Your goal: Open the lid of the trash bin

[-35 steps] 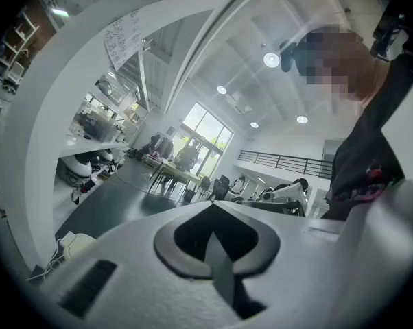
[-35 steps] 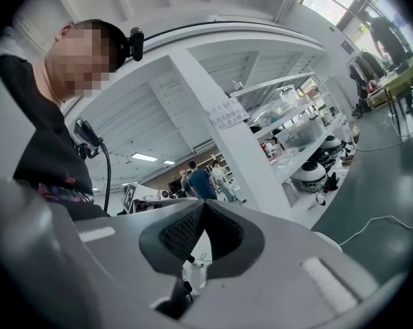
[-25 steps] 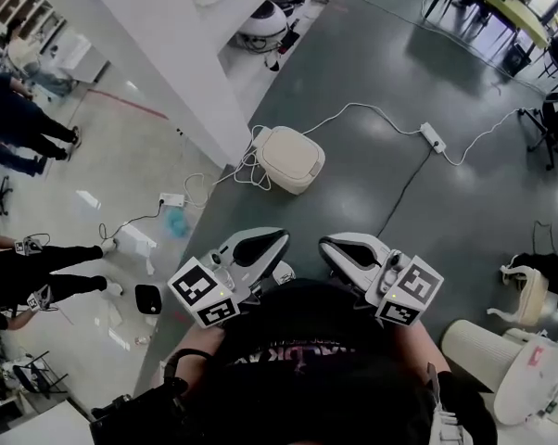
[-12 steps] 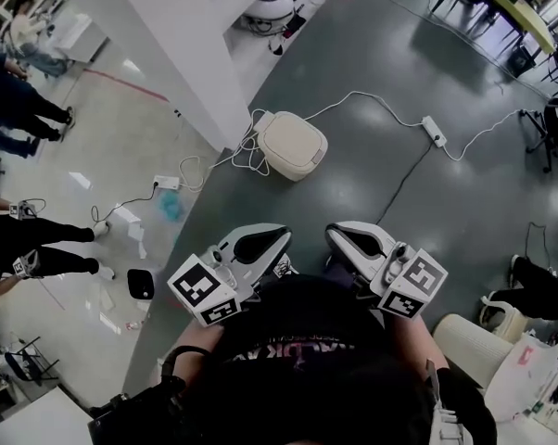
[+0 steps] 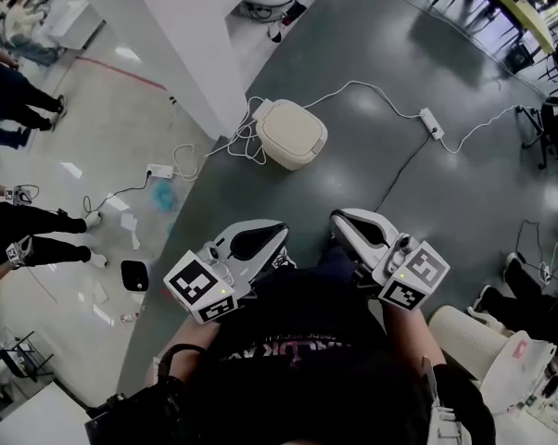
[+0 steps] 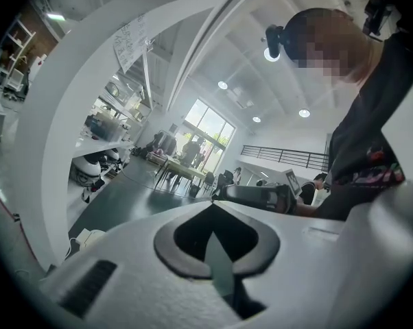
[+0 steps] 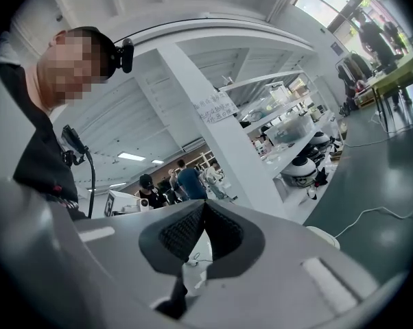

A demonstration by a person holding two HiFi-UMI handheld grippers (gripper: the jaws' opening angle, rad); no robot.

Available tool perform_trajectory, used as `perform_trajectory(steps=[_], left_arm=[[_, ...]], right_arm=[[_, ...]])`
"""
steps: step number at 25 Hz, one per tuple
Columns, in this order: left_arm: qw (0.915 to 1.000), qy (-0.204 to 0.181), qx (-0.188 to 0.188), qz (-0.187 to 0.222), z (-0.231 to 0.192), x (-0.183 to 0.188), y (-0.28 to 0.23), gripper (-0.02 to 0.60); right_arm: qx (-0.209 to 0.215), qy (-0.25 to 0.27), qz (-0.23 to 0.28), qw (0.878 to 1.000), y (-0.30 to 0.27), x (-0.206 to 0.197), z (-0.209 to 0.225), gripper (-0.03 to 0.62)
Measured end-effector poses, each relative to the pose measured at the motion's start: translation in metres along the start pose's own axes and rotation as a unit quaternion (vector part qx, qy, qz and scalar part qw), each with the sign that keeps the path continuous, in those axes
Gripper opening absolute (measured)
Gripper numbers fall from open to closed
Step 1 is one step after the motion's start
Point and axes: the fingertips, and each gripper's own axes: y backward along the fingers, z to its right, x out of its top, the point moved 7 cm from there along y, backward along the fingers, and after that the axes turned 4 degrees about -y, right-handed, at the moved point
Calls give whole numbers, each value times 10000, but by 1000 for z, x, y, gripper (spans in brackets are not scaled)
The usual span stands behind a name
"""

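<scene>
Trash bin [image 5: 291, 133] shut, well ahead — left gripper [image 5: 281, 233] and right gripper [image 5: 337, 219] clenched empty, rears hidden beneath person's top [image 5: 298, 341].

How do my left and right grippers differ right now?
In the head view the left gripper slants up-right, the right gripper up-left. The left gripper's view centres on windows; the right gripper's on a white pillar. Both are shut, empty, and short of the bin.
</scene>
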Motion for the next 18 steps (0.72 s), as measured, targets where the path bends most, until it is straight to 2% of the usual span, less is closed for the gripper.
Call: perform_trajectory(steps=[8, 13, 18], left_arm=[[9994, 42, 326, 85, -12, 7, -7, 2], [9974, 209, 654, 204, -24, 16, -25, 2], [9952, 390, 884, 141, -36, 17, -54, 2]], right_arm=[[-39, -16, 105, 9999, -9, 27, 37, 9], [61, -87, -167, 9998, -23, 44, 72, 9], [16, -215, -485, 9986, -33, 51, 128, 9]])
